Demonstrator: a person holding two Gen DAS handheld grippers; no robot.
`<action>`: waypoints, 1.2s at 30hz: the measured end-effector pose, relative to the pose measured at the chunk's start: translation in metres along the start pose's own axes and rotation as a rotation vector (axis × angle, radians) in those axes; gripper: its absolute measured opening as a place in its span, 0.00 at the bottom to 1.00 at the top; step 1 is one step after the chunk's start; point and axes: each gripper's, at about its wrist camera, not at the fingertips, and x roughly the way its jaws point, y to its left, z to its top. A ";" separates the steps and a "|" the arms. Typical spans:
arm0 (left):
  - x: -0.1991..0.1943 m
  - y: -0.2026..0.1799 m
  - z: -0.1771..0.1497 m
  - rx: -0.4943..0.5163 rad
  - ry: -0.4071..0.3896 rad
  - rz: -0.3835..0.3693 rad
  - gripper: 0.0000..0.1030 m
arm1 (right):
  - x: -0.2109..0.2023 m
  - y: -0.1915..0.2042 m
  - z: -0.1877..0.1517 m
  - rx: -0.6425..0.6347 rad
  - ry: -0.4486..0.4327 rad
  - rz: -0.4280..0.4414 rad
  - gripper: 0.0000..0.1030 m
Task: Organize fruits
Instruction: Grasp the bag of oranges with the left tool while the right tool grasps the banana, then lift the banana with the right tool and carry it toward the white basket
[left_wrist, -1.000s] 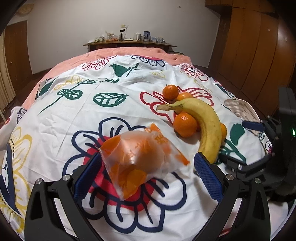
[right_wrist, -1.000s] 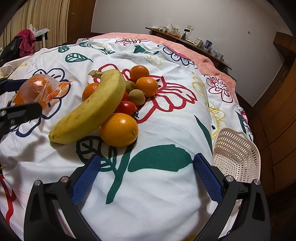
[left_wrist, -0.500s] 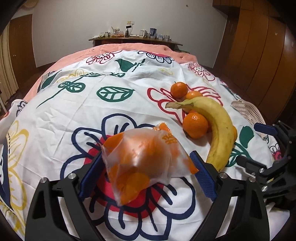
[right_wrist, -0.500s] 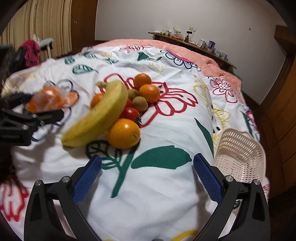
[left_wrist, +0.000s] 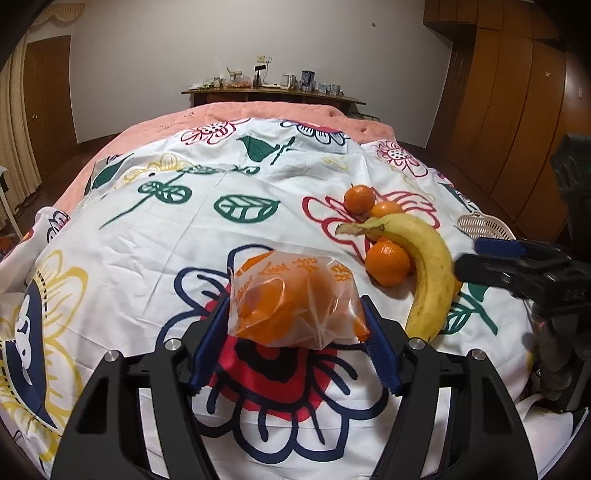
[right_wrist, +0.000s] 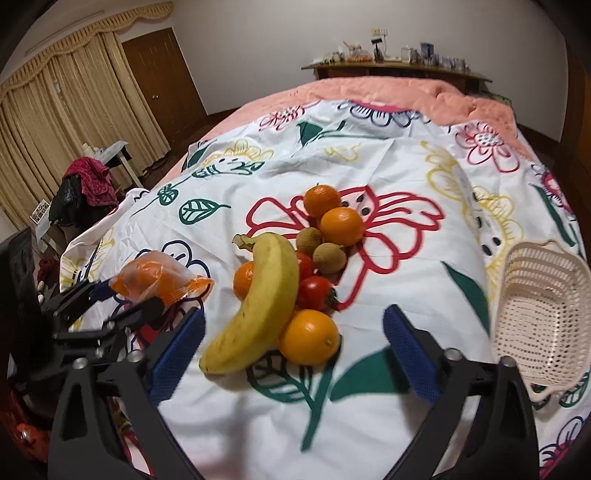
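Observation:
On the flowered sheet lies an orange in a clear plastic bag (left_wrist: 295, 295). My left gripper (left_wrist: 295, 343) is closing on it, and its blue pads (left_wrist: 212, 339) touch the bag on both sides. To the right a banana (left_wrist: 424, 266) rests on a pile of fruit. In the right wrist view the pile holds the banana (right_wrist: 266, 295), a large orange (right_wrist: 308, 336), tangerines (right_wrist: 341, 225), tomatoes (right_wrist: 316, 293) and small brown fruits (right_wrist: 328, 256). My right gripper (right_wrist: 293, 354) hovers just before the pile. Its jaws are closing; the large orange lies between them, untouched.
A white lattice basket (right_wrist: 543, 314) lies on the sheet at the bed's right edge, with wooden wardrobes (left_wrist: 498, 110) beyond it. A pink blanket (right_wrist: 388, 92) covers the far end below a cluttered shelf. A chair with clothes (right_wrist: 88, 184) stands left of the bed.
The left jaws have narrowed from wide apart until the pads meet the bag, which now bunches up taller. The right gripper has risen and turned left, bringing the fruit pile between its fingers.

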 end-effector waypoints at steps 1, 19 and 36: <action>0.002 0.000 -0.001 0.002 0.006 0.001 0.69 | 0.004 0.001 0.001 0.005 0.012 0.005 0.79; 0.019 0.004 0.000 0.014 0.010 -0.025 0.71 | 0.031 0.018 0.013 -0.028 0.061 -0.030 0.39; -0.021 -0.017 0.016 0.044 -0.080 -0.019 0.69 | -0.026 -0.008 0.014 0.072 -0.076 0.089 0.23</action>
